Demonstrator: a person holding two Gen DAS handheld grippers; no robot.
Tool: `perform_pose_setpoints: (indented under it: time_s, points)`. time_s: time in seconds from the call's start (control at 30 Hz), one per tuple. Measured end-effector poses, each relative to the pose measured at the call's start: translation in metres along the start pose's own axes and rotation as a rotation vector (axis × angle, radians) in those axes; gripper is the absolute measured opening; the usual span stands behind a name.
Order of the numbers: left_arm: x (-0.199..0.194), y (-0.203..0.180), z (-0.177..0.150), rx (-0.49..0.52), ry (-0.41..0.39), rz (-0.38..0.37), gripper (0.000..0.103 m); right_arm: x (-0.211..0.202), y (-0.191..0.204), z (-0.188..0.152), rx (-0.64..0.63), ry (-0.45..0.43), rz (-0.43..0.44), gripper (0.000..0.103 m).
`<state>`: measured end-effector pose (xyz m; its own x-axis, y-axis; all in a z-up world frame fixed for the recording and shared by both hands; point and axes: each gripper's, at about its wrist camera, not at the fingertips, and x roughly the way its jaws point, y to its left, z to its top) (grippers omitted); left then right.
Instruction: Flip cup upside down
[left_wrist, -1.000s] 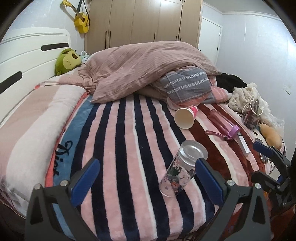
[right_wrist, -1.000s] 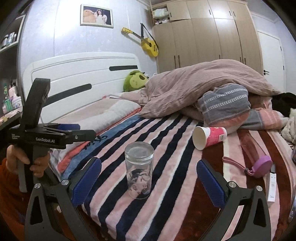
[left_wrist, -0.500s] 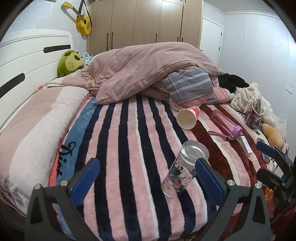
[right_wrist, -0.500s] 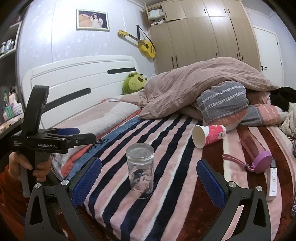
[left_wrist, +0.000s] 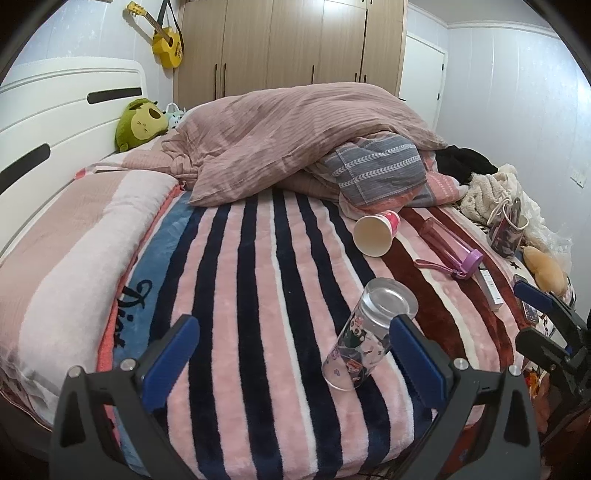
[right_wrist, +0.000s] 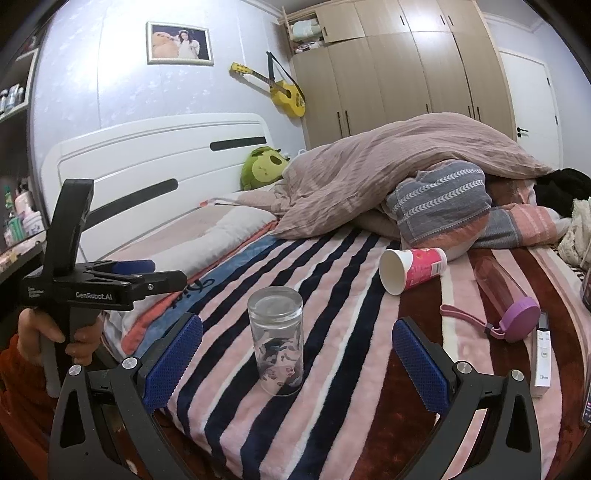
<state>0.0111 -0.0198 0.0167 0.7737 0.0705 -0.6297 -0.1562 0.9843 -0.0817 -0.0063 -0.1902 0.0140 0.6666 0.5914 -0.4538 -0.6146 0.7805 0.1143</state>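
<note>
- We see the clear glass cup with cartoon prints (right_wrist: 276, 341) standing mouth-down on the striped pink, navy and white plush blanket (right_wrist: 332, 369), its thick flat base on top, at lower centre of the right wrist view.
- In the left wrist view the same cup (left_wrist: 365, 336) appears tilted at lower right of centre, just beside the inner face of one blue pad; we cannot tell whether they touch.
- Our left gripper (left_wrist: 291, 354) has its blue-padded fingers (left_wrist: 171, 356) spread wide, holding nothing.
- Our right gripper (right_wrist: 297, 363) is likewise spread wide, the cup between its fingers and apart from both pads.
- A white paper cup with a pink printed wall (right_wrist: 410, 269) lies on its side at centre right, mouth toward us.
- A pink translucent bottle with a purple cap and strap (right_wrist: 506, 291) lies to the right of it, with a slim white box (right_wrist: 541, 358) just beside the cap.
- A crumpled dusty-pink duvet (left_wrist: 295, 136) fills the upper middle, and a green plush toy (left_wrist: 138, 123) sits at upper left by the white headboard (left_wrist: 55, 110).
</note>
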Motion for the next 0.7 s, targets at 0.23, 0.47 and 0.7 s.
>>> perform_pose_setpoints:
  time_s: [0.23,0.47,0.7]
  points:
    - [0.0006,0.0017,-0.0008,0.0,0.006,-0.001,0.102,0.0,0.001,-0.0003,0.0,0.002,-0.003,0.103]
    - [0.0028,0.003,-0.0013,-0.008,0.014,0.003,0.102,0.0013,-0.0002,-0.0008,0.006,0.006,0.002,0.103]
    - [0.0027,0.0022,-0.0014,-0.012,0.018,-0.006,0.102,0.0027,-0.0012,-0.0019,0.012,0.011,0.003,0.103]
